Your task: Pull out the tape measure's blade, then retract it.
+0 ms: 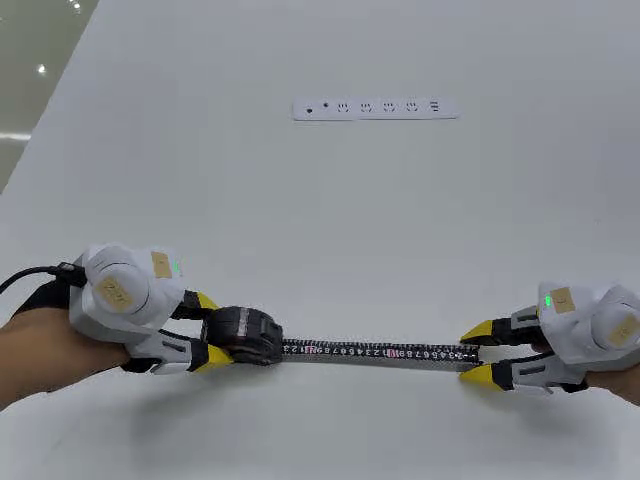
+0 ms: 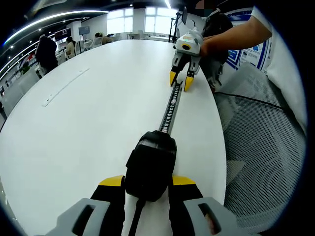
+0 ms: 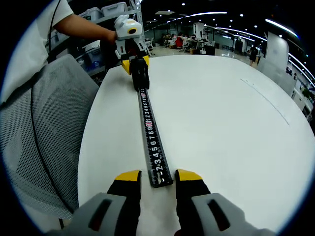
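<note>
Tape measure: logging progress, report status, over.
Left hand-held gripper shut on tape measure. Right hand-held gripper open astride blade tip. Blade out, flat on table. Power strip far off.

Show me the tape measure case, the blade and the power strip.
tape measure case [image 1: 243,335]: head view, black body's top.
blade [image 1: 380,351]: head view, middle of numbered strip.
power strip [image 1: 375,108]: head view, its white middle.

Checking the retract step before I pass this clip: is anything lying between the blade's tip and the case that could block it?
Nothing visible does. The blade lies straight on the table from the right gripper, whose jaws straddle its tip, to the case in the left gripper. The power strip lies well aside.
</note>
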